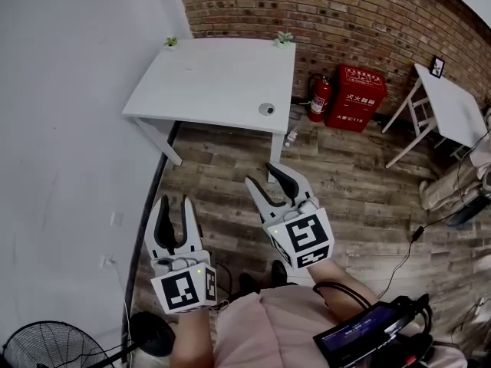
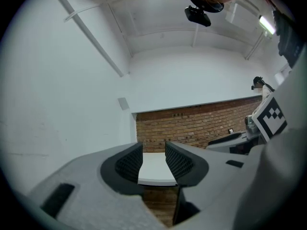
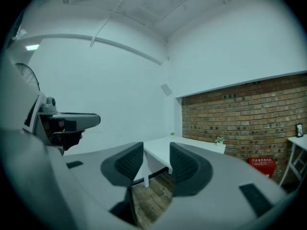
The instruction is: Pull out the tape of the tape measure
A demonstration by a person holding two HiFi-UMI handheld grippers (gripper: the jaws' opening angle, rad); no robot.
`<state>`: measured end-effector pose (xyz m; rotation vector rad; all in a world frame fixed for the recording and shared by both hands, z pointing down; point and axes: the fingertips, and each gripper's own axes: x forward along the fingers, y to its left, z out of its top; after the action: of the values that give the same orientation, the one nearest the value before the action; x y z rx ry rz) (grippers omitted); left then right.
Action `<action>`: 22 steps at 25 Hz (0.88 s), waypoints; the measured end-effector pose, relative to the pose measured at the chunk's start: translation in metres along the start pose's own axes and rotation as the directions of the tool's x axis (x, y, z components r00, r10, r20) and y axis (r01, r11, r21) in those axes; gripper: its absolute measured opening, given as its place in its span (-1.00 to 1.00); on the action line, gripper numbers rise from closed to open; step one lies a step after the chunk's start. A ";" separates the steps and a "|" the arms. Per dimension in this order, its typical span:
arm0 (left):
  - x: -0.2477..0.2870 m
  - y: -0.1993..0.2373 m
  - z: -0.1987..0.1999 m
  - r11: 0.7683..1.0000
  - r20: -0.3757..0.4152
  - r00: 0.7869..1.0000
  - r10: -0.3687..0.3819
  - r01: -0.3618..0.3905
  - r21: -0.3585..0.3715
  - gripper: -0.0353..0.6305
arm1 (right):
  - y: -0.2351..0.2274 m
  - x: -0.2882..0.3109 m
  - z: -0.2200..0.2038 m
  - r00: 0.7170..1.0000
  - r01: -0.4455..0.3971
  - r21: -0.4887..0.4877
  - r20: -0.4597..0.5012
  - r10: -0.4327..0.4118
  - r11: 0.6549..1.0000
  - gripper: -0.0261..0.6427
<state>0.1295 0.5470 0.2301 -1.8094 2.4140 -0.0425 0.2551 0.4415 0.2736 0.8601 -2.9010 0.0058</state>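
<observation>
Both grippers, the left gripper (image 1: 174, 205) and the right gripper (image 1: 259, 173), are hovering side by side above the wooden floor (image 1: 345, 182), each holding its jaws partly apart with nothing between them, and both are pointing toward the white table (image 1: 207, 75) by the brick wall (image 1: 345, 14). A small round grey thing (image 1: 266, 109) is lying near the table's front right corner, well apart from both grippers, showing too small to tell whether it is the tape measure.

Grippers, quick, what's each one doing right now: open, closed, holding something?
Left gripper: open, nothing between its jaws.
Right gripper: open, nothing between its jaws.
</observation>
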 end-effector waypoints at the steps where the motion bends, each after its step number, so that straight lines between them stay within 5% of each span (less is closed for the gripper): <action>1: -0.002 -0.002 0.000 1.000 0.001 1.000 0.004 -0.004 0.001 -0.44 | -0.001 -0.001 0.000 1.000 -0.004 -0.001 0.002 0.004 1.000 -0.39; 11: -0.002 -0.032 -0.010 0.998 -0.030 0.998 0.060 -0.060 -0.011 -0.48 | -0.036 -0.006 -0.008 0.999 -0.041 -0.008 -0.018 0.040 0.999 -0.40; 22: 0.039 -0.004 -0.040 0.997 -0.074 0.994 0.079 -0.080 -0.016 -0.48 | -0.039 0.049 -0.026 0.996 -0.068 0.005 -0.056 0.068 0.998 -0.40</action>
<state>0.1180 0.5067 0.2668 -1.7473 2.5422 -0.0800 0.2379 0.3829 0.3040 0.7488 -2.8770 0.0404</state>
